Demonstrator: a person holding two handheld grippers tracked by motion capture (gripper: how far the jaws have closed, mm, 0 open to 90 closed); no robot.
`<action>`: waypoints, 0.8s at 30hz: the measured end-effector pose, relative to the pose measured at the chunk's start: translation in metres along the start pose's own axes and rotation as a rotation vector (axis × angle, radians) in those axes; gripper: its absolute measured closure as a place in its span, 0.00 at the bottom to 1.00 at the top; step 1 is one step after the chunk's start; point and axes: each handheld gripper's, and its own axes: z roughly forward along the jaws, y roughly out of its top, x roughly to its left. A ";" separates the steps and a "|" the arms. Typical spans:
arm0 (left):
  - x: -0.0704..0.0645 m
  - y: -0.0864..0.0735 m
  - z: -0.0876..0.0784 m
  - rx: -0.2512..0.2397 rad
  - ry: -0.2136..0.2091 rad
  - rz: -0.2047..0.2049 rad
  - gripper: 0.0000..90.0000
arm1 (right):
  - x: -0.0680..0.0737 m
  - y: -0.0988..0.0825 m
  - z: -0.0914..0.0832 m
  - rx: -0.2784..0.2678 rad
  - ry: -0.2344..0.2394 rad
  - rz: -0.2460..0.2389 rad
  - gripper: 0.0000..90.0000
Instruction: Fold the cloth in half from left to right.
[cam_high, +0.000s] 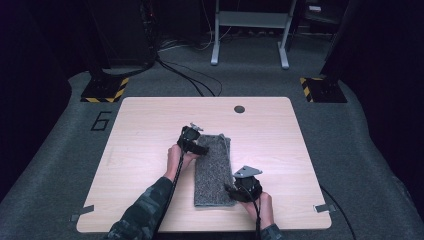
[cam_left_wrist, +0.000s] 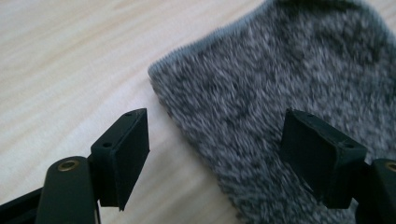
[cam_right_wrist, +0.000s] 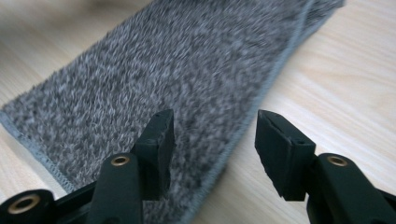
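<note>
Over folded towel (cam_high: 212, 170), both grippers

Grey carpet floor (cam_high: 60, 150), wooden table (cam_high: 150, 115), dim room.

Lab: hazard-striped stand bases (cam_high: 105, 90), floor cables (cam_high: 190, 75) (carpeted), lone table (cam_high: 150, 115).

The high view looked forward and down from above the person's side, taking in the whole bench (cam_high: 150, 115) from afar. The left gripper view sat close above the grey towel's (cam_left_wrist: 289, 84) corner, toward 11 o'clock of the bench's centre. The right gripper view hung as near over its long edge, toward 5 o'clock. All three shared the towel.
</note>
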 end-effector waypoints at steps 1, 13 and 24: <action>0.000 -0.003 0.000 -0.001 0.002 0.009 0.25 | 0.004 -0.001 0.003 0.009 -0.001 0.014 0.52; -0.008 -0.026 -0.009 0.004 -0.023 0.041 0.22 | 0.020 -0.020 -0.001 0.057 0.032 -0.027 0.56; -0.019 -0.046 -0.023 -0.016 -0.056 0.062 0.22 | 0.016 -0.011 -0.013 0.043 0.068 0.000 0.53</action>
